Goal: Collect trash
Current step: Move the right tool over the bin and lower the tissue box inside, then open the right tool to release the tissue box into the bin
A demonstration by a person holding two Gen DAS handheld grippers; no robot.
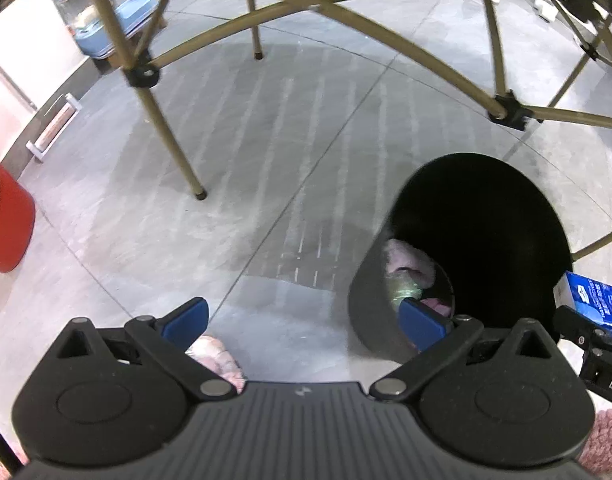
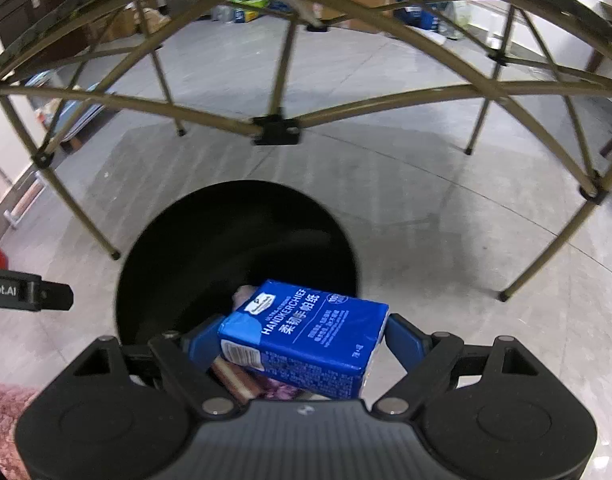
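Left wrist view: red bucket [image 1: 4,220] at the far left edge, standing on the grey tiled floor [image 1: 266,152]. Tan folding frame [image 1: 162,120] of a bench overhead, legs down to the floor. Left tool [image 1: 302,320] has its blue pads [image 1: 186,318] wide apart, nothing between them. Black trash bin [image 1: 482,240] to the right of centre, open top facing the camera; pink crumpled trash [image 1: 406,260] lies inside it. At the right edge, a corner of the blue handkerchief pack [image 1: 594,300].

Right wrist view: a black piece of the left tool pokes in at the left edge. Trash bin [image 2: 234,248] sits centre-left on the floor. Right tool [image 2: 306,340] is clamped on the handkerchief pack [image 2: 306,336], blue pads pressing its two ends. Pack is tilted, held over the near rim of the bin.
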